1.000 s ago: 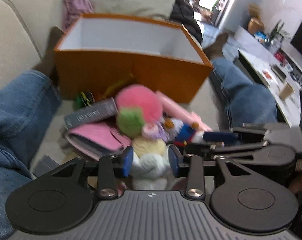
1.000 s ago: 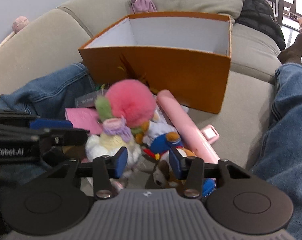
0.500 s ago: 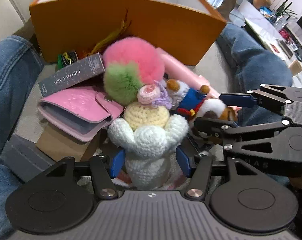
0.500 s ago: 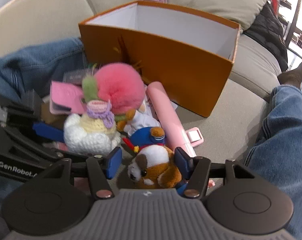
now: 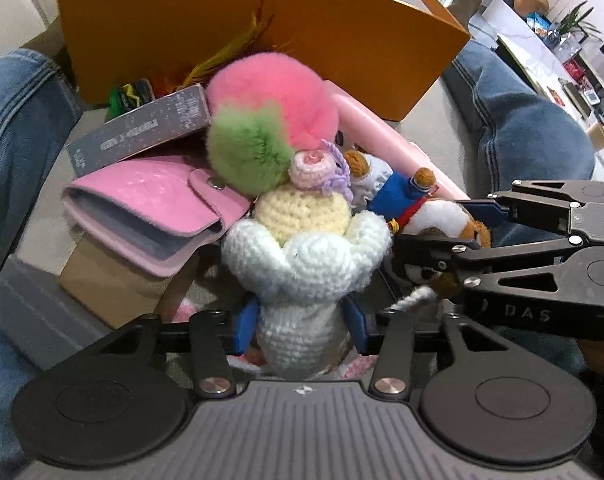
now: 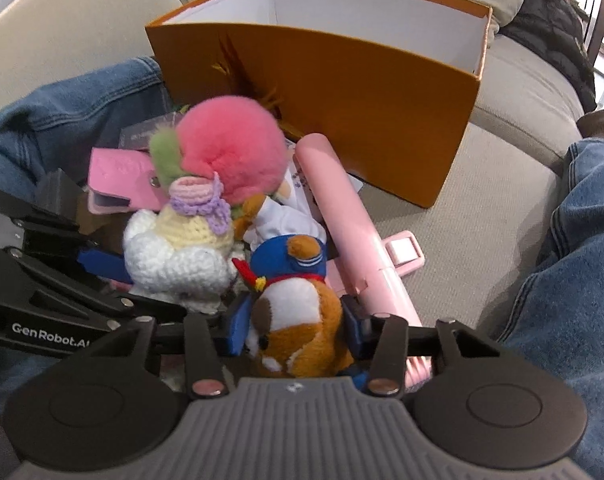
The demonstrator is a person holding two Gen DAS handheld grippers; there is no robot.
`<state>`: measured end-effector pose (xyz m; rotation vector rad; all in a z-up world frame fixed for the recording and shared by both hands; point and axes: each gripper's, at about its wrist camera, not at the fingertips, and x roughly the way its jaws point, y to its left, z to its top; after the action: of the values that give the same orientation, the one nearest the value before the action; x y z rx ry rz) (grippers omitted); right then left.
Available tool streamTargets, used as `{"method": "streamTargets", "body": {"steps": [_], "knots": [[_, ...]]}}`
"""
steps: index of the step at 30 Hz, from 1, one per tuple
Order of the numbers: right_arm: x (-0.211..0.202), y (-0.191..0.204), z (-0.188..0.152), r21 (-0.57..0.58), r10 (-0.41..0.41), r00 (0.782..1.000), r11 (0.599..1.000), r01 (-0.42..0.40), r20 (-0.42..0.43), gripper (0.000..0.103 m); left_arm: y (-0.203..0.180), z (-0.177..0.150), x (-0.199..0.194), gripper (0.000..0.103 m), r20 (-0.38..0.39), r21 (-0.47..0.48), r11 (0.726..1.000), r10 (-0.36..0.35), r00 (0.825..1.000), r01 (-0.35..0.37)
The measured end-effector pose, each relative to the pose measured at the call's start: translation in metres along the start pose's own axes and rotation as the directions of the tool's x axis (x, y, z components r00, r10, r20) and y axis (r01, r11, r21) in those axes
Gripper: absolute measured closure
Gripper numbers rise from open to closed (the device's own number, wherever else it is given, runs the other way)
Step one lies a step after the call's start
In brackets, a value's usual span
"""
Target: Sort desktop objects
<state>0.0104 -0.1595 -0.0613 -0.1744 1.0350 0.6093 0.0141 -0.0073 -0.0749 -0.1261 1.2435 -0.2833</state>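
Note:
A pile of toys lies on the sofa in front of an open orange box (image 5: 341, 36) (image 6: 341, 76). My left gripper (image 5: 300, 326) is shut on a white crocheted doll (image 5: 302, 264) with a cream head; the doll also shows in the right wrist view (image 6: 178, 256). My right gripper (image 6: 294, 328) is shut on a brown-and-white plush dog (image 6: 298, 320) in a blue sailor cap; the dog also shows in the left wrist view (image 5: 437, 216). A pink-and-green pompom (image 5: 270, 108) (image 6: 230, 148) sits behind both toys.
A pink wallet (image 5: 150, 208) rests on a tan box, with a grey card box (image 5: 142, 132) behind it. A long pink device (image 6: 341, 216) lies right of the pile. Legs in jeans (image 6: 581, 280) flank the pile on both sides.
Both grippers moved down and forward into the pile. The left one closed on the crocheted doll, the right one on the plush dog.

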Motion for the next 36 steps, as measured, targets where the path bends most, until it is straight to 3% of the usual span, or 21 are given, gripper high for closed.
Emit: {"method": "streamTargets", "body": {"steps": [4, 10, 19, 25, 26, 27, 30, 32, 33, 36], "knots": [[-0.019, -0.004, 0.004, 0.009, 0.029, 1.0, 1.0, -0.029, 0.009, 0.057, 0.013, -0.003, -0.026, 0.055, 0.02, -0.05, 0.995, -0.082, 0.996, 0.083], [-0.058, -0.011, 0.017, 0.025, 0.059, 0.992, 0.998, -0.062, 0.113, 0.059, 0.02, 0.001, -0.081, 0.063, 0.155, -0.034, 0.993, -0.106, 0.982, 0.113], [-0.097, -0.009, 0.072, 0.031, 0.112, 0.95, 0.992, -0.126, 0.291, 0.06, 0.019, 0.04, -0.132, 0.066, 0.354, -0.009, 0.999, -0.029, 0.935, 0.034], [-0.101, -0.013, 0.126, 0.032, 0.12, 0.92, 0.989, -0.142, 0.373, 0.06, 0.013, 0.083, -0.144, 0.068, 0.405, -0.014, 0.999, 0.041, 0.913, -0.039], [-0.101, -0.012, 0.136, 0.029, 0.118, 0.911, 0.99, -0.141, 0.395, 0.06, 0.013, 0.09, -0.147, 0.074, 0.418, -0.014, 0.999, 0.04, 0.908, -0.038], [-0.102, -0.012, 0.145, 0.026, 0.122, 0.902, 0.989, -0.146, 0.413, 0.06, 0.014, 0.099, -0.151, 0.099, 0.438, -0.008, 0.999, 0.032, 0.898, -0.031], [-0.103, -0.014, 0.173, 0.024, 0.131, 0.876, 0.987, -0.16, 0.464, 0.06, 0.013, 0.127, -0.159, 0.099, 0.474, 0.004, 1.0, -0.003, 0.881, 0.001], [-0.098, -0.015, 0.191, 0.031, 0.121, 0.869, 0.987, -0.155, 0.48, 0.06, 0.012, 0.144, -0.159, 0.099, 0.5, 0.009, 1.0, 0.018, 0.866, -0.027], [-0.092, -0.016, 0.201, 0.034, 0.113, 0.871, 0.989, -0.147, 0.478, 0.06, 0.011, 0.154, -0.156, 0.099, 0.5, 0.008, 0.999, 0.035, 0.865, -0.045], [-0.072, -0.022, 0.217, 0.063, 0.082, 0.89, 0.99, -0.123, 0.448, 0.06, 0.018, 0.168, -0.142, 0.099, 0.46, -0.003, 0.999, 0.044, 0.887, -0.048]]}}
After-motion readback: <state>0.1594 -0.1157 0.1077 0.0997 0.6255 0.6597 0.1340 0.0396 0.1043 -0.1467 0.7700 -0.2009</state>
